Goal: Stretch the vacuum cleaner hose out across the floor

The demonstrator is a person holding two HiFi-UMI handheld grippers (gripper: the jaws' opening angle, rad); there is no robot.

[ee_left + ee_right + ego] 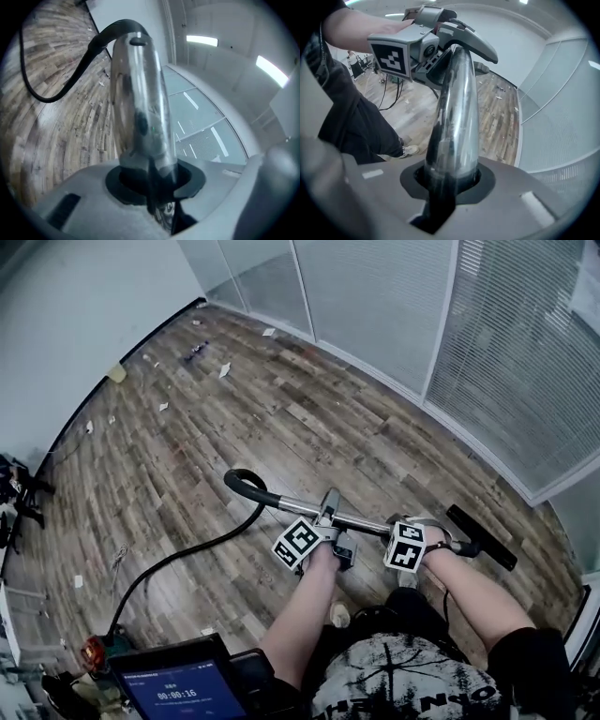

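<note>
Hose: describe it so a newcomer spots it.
On the wood floor, find the shiny metal tube held above it. The hose runs from that tube's curved end toward the lower left: the only long black curve among pale scraps.

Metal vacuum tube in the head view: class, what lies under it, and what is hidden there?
Under the metal tube only wooden floor shows. The left tool and right tool gripping it, and the person's arms, cover the floor nearer the body.
</note>
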